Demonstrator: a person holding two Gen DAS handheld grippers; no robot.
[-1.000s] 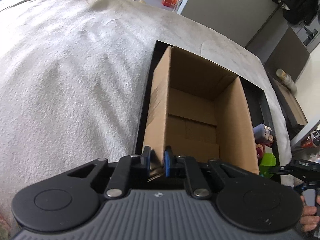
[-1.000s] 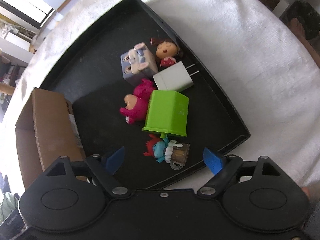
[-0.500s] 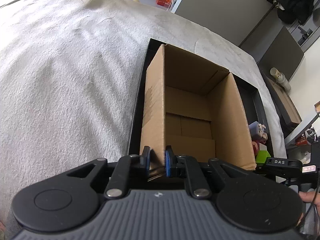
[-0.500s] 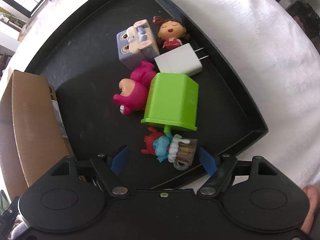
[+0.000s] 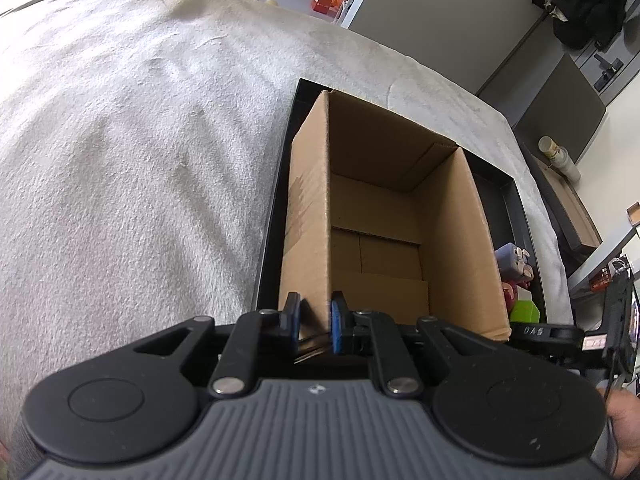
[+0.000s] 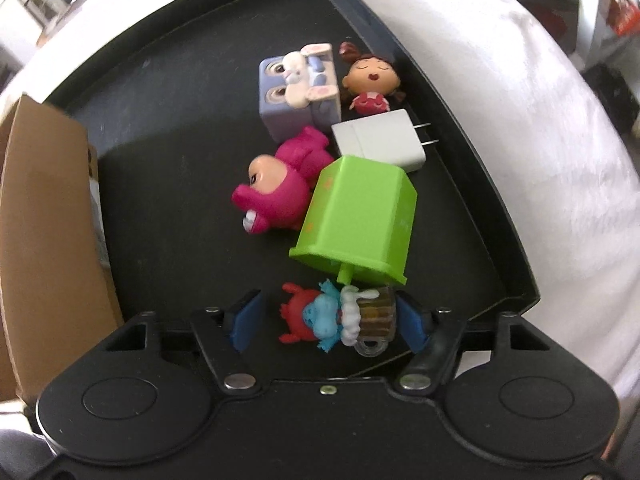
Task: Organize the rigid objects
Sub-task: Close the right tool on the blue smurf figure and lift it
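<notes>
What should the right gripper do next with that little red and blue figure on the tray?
Probably close the jaws. The right gripper is open and already straddles the red and blue figure, which lies on the black tray. The left gripper is clamped on the cardboard box wall, steadying it.

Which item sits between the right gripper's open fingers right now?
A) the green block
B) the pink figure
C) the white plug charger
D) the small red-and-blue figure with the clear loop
D: in the right wrist view, the right gripper is open around the small red-and-blue figure, while the green block, the pink figure and the white plug charger lie farther out on the black tray.
</notes>
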